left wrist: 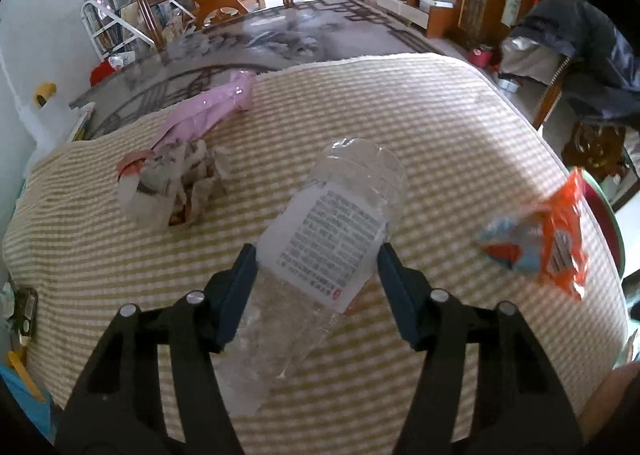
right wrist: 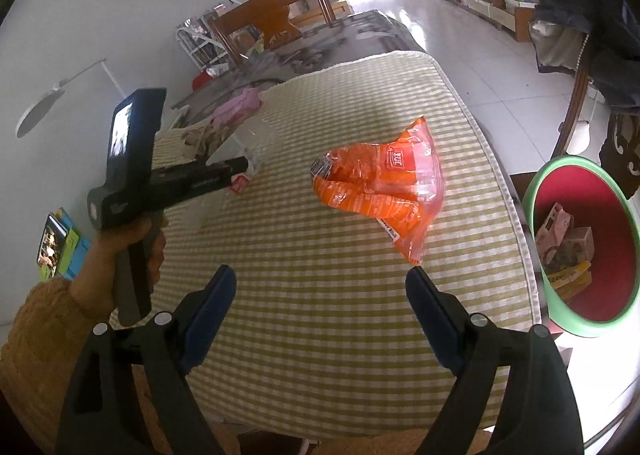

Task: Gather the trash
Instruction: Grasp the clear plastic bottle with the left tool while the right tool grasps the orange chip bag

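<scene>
A clear plastic bottle [left wrist: 336,223] with a white label lies on the striped cloth, its base pointing away. My left gripper [left wrist: 316,249] straddles its middle, and both blue pads touch its sides. An orange snack bag [right wrist: 384,183] lies on the cloth just beyond my right gripper [right wrist: 320,269], which stands open with nothing between its fingers. The same orange snack bag [left wrist: 552,239] shows at the right of the left wrist view. A crumpled paper wrapper [left wrist: 172,191] and a pink plastic bag [left wrist: 208,111] lie to the bottle's left.
A green-rimmed bin [right wrist: 576,325] with a red inside stands off the table's right edge and holds several pieces of trash. The striped cloth [left wrist: 440,127] covers the near part of the table. A chair draped with a dark jacket [right wrist: 592,35] stands at the far right.
</scene>
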The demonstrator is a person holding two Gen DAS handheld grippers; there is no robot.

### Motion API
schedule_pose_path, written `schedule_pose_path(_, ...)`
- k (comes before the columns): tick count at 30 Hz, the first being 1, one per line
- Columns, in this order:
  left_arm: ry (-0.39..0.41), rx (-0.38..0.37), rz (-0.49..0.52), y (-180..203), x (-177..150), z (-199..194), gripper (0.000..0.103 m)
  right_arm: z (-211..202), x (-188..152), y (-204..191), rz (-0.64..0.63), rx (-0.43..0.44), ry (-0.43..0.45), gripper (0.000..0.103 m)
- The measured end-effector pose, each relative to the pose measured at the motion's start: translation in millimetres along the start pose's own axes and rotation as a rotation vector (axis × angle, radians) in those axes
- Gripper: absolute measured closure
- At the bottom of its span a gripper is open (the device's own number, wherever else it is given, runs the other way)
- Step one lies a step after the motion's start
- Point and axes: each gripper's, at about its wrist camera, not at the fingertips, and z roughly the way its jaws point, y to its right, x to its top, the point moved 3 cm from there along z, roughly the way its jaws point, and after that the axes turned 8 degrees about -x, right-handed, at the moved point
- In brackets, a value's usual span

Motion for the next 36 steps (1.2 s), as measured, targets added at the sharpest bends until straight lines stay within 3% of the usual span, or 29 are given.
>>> schedule_pose_path(9,-0.022,-0.056,-0.157,-12.1,-47.7,-35.9,0.044,1.1,-0.4,-0.6,0.001,-0.005,-0.012,0.019)
schedule_pose_path(14,0.009,-0.164,-0.317,-16.5,-82.8,-65.7,0.044,3.1,-0.4,-1.1,0.0,-0.012,-0.023,0.019)
schedule_pose_path(19,0.046,-0.117,-0.317,-14.6,-91.8,-76.9,0.043,5.9,-1.3,-1.9,-0.01,-0.029,-0.035,0.019)
schedule_pose_path(24,0.044,-0.108,-0.248,-7.1,-88.4,-69.6,0.028,11.5,-1.4,-2.2,-0.01,-0.048,-0.06,0.019)
schedule_pose_path(28,-0.027,-0.122,-0.268,-11.0,-93.5,-45.9,0.028,15.9,-0.9,-0.7,-0.001,-0.049,-0.088,0.019)
schedule_pose_path(30,-0.019,-0.134,-0.284,-13.3,-92.8,-46.9,0.038,17.9,1.9,2.7,0.025,-0.037,-0.096,0.019)
schedule_pose_path(33,-0.001,-0.186,-0.308,-14.2,-91.4,-50.7,0.042,20.7,17.2,7.6,0.061,-0.034,-0.07,0.019)
schedule_pose_path(36,0.005,-0.187,-0.305,-13.0,-90.7,-51.0,0.042,32.6,41.7,10.2,0.055,-0.137,0.002,0.008)
